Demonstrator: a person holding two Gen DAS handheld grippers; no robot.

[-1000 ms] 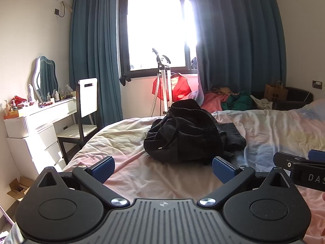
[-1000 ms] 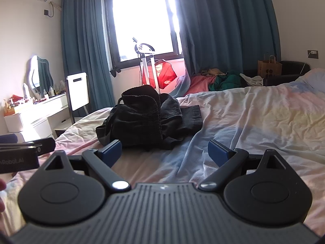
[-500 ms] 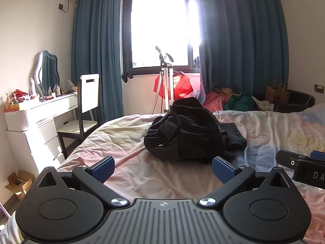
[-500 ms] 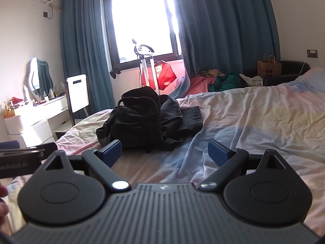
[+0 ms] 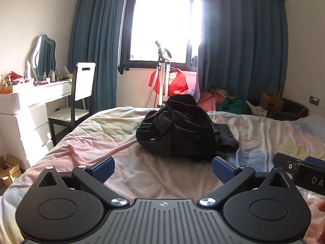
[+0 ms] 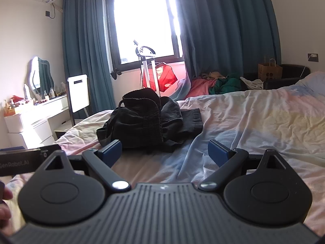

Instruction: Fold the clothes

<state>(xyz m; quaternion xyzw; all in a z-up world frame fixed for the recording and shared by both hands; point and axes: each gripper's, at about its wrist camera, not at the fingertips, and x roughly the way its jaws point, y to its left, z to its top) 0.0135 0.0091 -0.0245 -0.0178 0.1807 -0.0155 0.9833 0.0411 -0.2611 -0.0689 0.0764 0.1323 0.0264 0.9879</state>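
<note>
Lying ahead—black clothes (image 5: 178, 134) beyond jaws

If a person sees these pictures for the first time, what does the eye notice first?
First, the heap of black clothes lying crumpled in the middle of the bed, dark against the pale sheet. Next, the bright window between blue curtains at the back. Near the camera, the left gripper and right gripper hover with jaws open and hold nothing.
</note>
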